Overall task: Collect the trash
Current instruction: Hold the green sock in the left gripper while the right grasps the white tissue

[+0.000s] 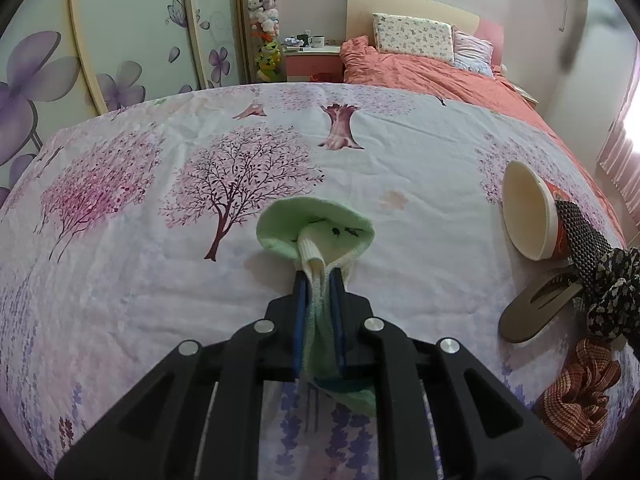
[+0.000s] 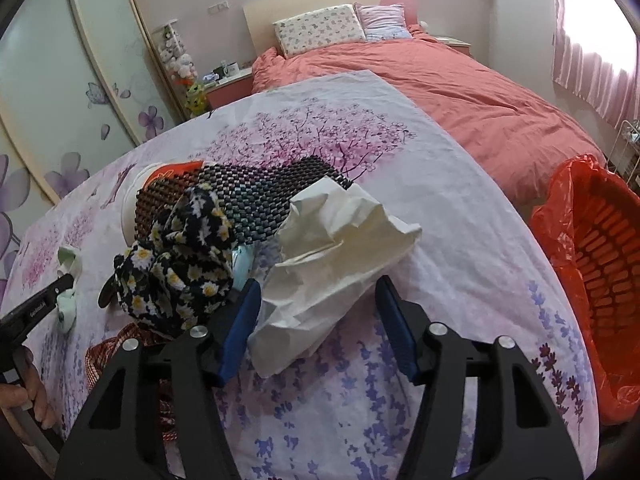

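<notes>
Sock (image 1: 320,240) heel hidden between jaws

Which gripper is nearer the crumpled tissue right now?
Right. The right gripper is open with the crumpled tissue between its fingers; the left gripper is off to the left, shut on a green sock.
</notes>
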Demonstrator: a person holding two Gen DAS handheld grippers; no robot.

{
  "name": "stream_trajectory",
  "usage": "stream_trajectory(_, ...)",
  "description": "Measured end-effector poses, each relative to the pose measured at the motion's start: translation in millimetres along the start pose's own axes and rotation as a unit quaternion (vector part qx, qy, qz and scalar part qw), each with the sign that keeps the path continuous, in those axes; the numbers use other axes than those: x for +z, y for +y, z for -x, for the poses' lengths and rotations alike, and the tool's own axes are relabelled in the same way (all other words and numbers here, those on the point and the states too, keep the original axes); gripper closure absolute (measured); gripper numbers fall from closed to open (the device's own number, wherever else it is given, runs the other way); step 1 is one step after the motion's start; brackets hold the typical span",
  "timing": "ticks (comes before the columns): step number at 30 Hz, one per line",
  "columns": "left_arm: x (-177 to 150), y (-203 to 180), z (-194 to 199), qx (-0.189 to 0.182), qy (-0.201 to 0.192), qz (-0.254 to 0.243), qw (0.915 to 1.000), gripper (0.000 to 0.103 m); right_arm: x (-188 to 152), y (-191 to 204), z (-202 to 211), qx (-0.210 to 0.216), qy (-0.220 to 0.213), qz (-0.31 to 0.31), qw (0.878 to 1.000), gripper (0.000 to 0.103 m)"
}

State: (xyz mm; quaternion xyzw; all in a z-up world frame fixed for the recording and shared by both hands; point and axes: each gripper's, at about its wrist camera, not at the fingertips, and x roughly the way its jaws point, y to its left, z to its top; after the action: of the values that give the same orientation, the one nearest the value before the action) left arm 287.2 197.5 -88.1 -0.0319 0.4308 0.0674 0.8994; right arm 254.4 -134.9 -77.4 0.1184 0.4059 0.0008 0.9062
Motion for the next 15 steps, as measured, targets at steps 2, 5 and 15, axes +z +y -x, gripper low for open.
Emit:
stream_trajectory(2,0.0,-2.2,0.0,0.005,0.000,-0.004,1.0000,0.089,3.8,-2.8,-1.1,-0.002,-0.001,-0.008,1.000,0.044)
stream_trajectory(5,0.6,-1.0,0.0,0.006,0.000,-0.005,1.0000,0.089,11.6,-5.7,-2.8,0.008,0.004,-0.025,1.000,0.044)
stream_trajectory(15,0.6,-1.3,0.0,0.003,0.000,-0.002,1.0000,0.089,13.4,-7.8,-11.2,-0.023,-0.001,-0.008,1.000,0.066)
